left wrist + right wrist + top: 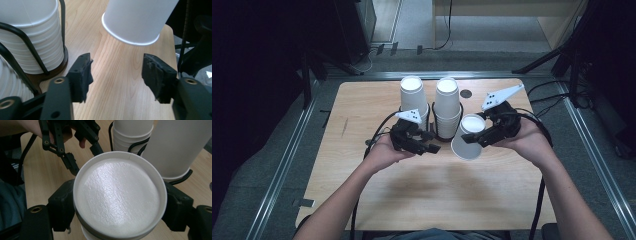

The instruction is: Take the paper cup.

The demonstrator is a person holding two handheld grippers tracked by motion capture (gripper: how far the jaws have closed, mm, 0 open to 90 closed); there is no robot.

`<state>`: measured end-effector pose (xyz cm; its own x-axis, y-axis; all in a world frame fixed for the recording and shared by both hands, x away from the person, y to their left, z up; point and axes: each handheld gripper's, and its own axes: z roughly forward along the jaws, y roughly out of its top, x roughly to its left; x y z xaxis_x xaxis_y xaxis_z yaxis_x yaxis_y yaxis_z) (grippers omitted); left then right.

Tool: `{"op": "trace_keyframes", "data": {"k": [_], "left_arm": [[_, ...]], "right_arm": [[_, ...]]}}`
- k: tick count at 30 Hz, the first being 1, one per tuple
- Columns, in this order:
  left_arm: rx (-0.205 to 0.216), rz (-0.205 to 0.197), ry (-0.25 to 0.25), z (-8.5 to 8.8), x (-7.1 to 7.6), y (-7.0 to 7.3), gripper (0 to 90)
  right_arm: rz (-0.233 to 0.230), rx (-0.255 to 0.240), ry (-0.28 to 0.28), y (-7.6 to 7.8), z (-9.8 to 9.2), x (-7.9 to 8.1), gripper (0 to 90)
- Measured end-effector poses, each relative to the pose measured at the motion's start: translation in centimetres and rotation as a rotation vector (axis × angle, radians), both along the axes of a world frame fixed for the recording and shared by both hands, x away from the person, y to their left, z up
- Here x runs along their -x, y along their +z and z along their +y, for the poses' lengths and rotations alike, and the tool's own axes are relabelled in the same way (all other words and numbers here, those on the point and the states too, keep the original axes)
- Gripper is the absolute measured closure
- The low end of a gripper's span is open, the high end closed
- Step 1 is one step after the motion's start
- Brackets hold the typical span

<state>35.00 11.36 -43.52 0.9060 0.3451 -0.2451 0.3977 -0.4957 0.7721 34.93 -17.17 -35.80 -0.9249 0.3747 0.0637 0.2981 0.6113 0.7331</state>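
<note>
— Two stacks of upturned paper cups stand in the black wire holder (pixel 435 131), left stack (pixel 413 97) and right stack (pixel 447 106); how many cups each holds is hard to make out

— And the single cup (pixel 467 137)?

— Right gripper (pixel 482 136) is clamped on it, tilted just above the table (pixel 422 190), beside the right stack. Left gripper (pixel 430 142) has its jaws apart, nothing between them
</note>
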Motion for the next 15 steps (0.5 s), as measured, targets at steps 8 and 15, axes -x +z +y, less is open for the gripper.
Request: {"op": "trace_keyframes", "data": {"k": [8,15], "left_arm": [[-0.014,0.001,-0.012,0.7,0.7,-0.6,28.7],[-0.026,0.04,-0.034,0.9,1.1,-1.6,20.9]], "right_arm": [[0.026,-0.006,0.018,-2.7,0.8,0.1,24.5],[0.049,-0.007,0.032,-4.7,1.4,0.1,24.5]]}}
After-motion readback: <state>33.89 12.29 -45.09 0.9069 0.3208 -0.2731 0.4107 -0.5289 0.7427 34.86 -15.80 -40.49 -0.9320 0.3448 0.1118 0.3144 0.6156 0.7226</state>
